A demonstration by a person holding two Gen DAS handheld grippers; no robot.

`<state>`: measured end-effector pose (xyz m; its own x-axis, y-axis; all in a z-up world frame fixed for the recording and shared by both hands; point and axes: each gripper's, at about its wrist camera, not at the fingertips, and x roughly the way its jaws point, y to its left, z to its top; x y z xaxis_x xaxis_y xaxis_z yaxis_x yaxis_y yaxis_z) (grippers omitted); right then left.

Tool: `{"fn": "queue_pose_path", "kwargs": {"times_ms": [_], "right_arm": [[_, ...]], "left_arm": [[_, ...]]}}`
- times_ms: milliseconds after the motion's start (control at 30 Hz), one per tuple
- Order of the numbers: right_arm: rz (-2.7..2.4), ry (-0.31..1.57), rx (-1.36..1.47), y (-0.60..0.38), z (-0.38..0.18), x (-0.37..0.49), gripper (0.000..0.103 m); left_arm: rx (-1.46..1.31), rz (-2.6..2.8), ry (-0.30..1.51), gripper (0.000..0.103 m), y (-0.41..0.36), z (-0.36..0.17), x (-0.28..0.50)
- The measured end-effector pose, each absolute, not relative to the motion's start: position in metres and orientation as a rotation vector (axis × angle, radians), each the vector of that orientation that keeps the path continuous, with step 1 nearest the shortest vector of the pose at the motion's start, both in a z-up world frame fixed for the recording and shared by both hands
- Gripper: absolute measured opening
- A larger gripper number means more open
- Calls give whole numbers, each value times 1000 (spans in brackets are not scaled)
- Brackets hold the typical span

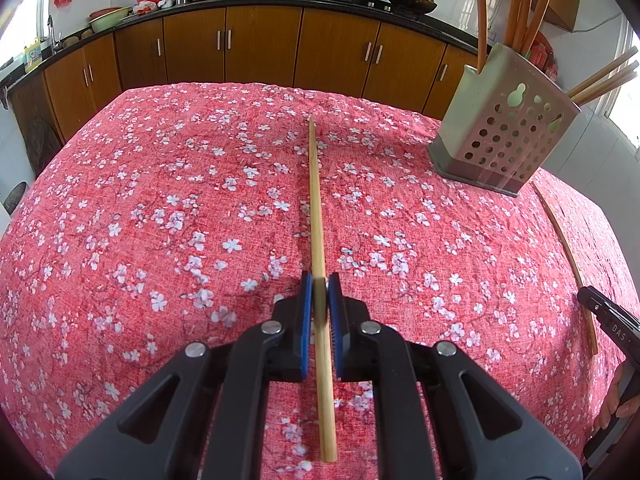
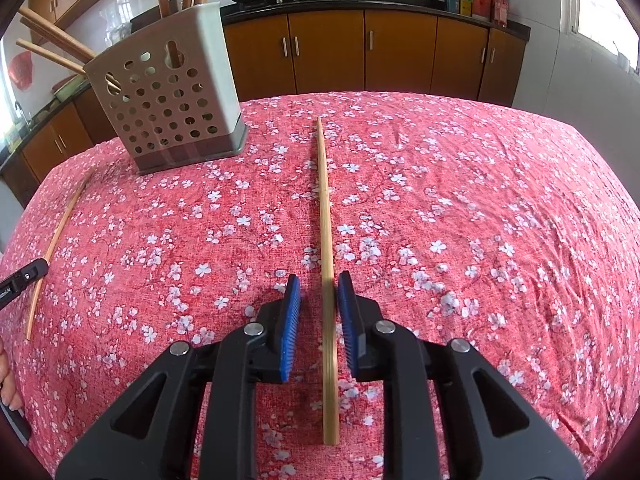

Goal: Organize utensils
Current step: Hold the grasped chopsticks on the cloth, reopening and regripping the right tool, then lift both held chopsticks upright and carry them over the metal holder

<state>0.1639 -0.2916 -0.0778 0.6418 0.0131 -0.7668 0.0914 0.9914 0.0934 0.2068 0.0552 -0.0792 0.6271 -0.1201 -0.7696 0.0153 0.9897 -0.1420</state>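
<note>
The left gripper (image 1: 320, 292) is pinching a chopstick (image 1: 318, 208) lying left of the perforated utensil holder (image 1: 508, 128). The right gripper (image 2: 318, 292) is standing slightly spread around a second chopstick (image 2: 326, 240) lying right of the holder, pads not pressing.

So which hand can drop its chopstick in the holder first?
Left. The left tongs are shut on their chopstick; the right tongs stand open around theirs. The holder stands upright between them.
</note>
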Motion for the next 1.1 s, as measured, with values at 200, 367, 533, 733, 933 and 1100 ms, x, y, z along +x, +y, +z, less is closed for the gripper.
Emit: {"fn": "queue_pose_path", "kwargs": {"times_ms": [200, 367, 533, 733, 933, 1100], "right_arm": [[-45, 874, 126, -291, -78, 164, 21], [-45, 874, 128, -292, -78, 164, 21], [-44, 874, 129, -291, -78, 165, 21], [-29, 869, 169, -298, -78, 162, 20], [-32, 870, 158, -298, -78, 145, 18], [-36, 871, 180, -305, -77, 143, 8]], "left_arm": [[-117, -73, 891, 11, 54, -80, 207], [-104, -71, 892, 12, 52, -81, 208], [-86, -73, 892, 14, 51, -81, 207], [22, -68, 896, 15, 42, -81, 205], [52, -73, 897, 14, 38, -82, 185], [65, -69, 895, 8, 36, -81, 179]]}}
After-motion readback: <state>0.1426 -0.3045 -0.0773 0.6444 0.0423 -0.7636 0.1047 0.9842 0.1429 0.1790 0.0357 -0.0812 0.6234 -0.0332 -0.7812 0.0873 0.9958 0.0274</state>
